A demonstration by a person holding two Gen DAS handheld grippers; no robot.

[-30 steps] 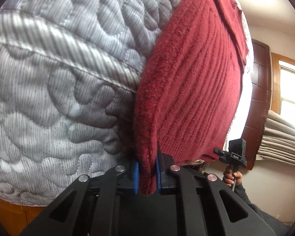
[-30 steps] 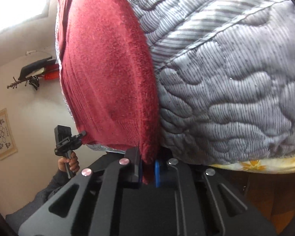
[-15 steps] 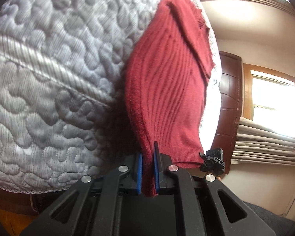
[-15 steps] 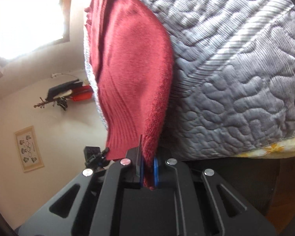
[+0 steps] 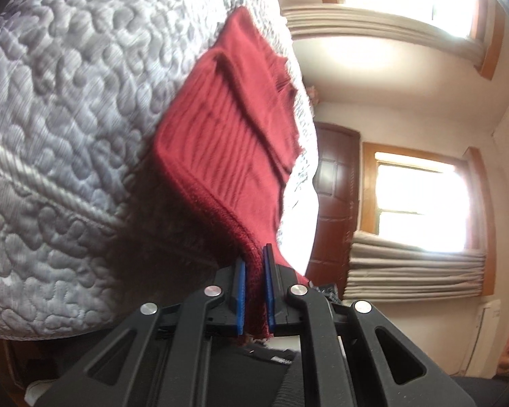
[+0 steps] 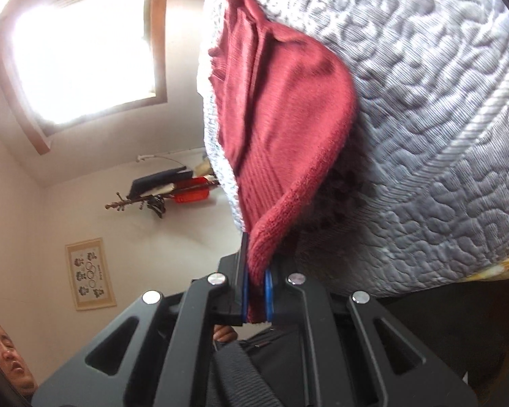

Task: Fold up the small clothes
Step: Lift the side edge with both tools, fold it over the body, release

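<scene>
My left hand-held gripper (image 5: 253, 291) is clamped tight on the hemmed corner of the red knit garment (image 5: 227, 142), blue pads (image 5: 241, 291) pressing the fabric from both sides. My right hand-held gripper (image 6: 255, 293) pinches the other lower corner of the same garment (image 6: 281, 101), jaws closed on cloth. Garment's upper part lies on the grey quilted mattress (image 5: 68, 108), a folded layer on top; lower edge lifted off the bed toward me. Bright window (image 5: 420, 196) behind, blinds (image 5: 414, 264) bunched below.
</scene>
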